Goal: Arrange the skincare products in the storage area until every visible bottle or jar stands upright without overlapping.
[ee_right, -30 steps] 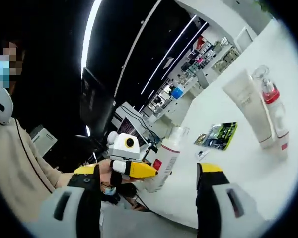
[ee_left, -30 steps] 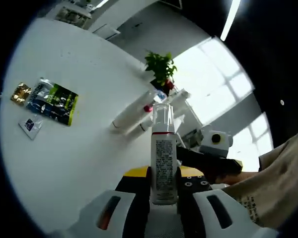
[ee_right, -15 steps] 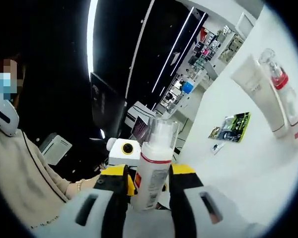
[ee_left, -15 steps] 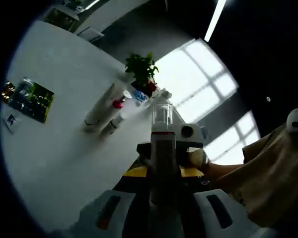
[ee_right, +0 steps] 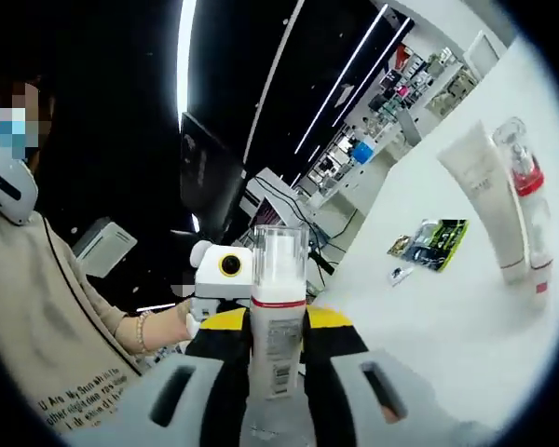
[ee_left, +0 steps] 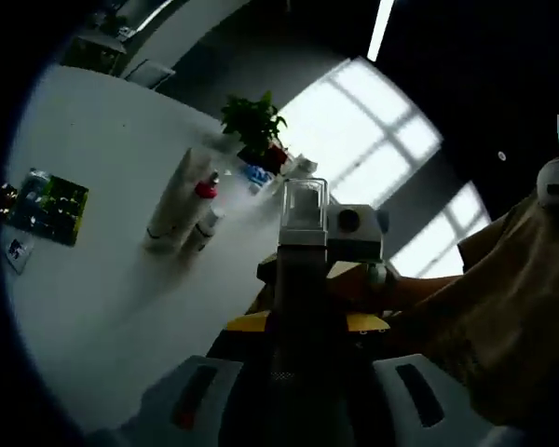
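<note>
A white bottle (ee_right: 278,317) with a clear cap and a red band stands straight up between the jaws of my right gripper (ee_right: 277,328), which is shut on it. In the left gripper view the same bottle (ee_left: 301,279) shows as a dark shape. My left gripper (ee_left: 303,326) is shut on its lower part. The two grippers face each other across the bottle, above the white table (ee_left: 112,307). A white tube (ee_right: 484,196) and a red-collared spray bottle (ee_right: 526,219) rest side by side on the table. They seem to lie flat.
A green sachet (ee_right: 438,233) and a small packet (ee_right: 401,273) lie on the table beyond the tube. A potted plant (ee_left: 252,126) stands at the table's far edge. A person's beige sleeve (ee_left: 503,307) is close on the right.
One second ago my right gripper was open beside the bottle. It has since shut on it, and the bottle now stands straighter in that view. The left gripper kept its hold.
</note>
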The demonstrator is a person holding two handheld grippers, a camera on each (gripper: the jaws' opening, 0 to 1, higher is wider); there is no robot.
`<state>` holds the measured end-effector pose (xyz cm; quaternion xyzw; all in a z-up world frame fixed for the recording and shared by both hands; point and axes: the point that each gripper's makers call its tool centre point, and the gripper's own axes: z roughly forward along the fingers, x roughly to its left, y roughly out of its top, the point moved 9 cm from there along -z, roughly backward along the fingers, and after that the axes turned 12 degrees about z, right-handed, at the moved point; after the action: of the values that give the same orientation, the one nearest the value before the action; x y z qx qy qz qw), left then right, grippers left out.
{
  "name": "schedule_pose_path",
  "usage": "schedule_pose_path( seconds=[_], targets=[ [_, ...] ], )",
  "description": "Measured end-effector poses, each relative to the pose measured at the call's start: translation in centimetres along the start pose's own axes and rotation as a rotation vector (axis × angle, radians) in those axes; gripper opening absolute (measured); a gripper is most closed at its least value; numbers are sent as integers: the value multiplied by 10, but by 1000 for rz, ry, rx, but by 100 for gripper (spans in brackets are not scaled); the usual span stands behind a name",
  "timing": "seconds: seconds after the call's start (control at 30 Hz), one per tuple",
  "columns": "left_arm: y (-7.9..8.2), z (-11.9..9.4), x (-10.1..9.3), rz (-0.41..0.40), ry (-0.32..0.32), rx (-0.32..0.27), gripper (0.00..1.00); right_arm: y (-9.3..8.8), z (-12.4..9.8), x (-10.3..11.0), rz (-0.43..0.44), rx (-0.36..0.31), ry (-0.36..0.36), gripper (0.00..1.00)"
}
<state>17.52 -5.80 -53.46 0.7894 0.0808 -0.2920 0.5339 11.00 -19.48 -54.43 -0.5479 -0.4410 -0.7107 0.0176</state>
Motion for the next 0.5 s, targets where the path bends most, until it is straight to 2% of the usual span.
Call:
schedule_pose_path(
  seconds=[0.07,0.17,0.33,0.4,0.5],
  targets=[
    [2,-1,0,45,32,32,34,3,-2,-1,-12,13,0,21],
    [10,-5,2,128,105,79,37,8,-8,-8,-118,86,-19,20],
    [34,-7,-2,239,130,109,39,11,-13,-11,-261,200,-17,20],
    [45,-6,-4,305,136,138,40,10,-14,-11,-311,248,-9,20],
    [56,-1,-8,381,135,193,39,10,-13,-11,-349,281,22,20]
  ],
)
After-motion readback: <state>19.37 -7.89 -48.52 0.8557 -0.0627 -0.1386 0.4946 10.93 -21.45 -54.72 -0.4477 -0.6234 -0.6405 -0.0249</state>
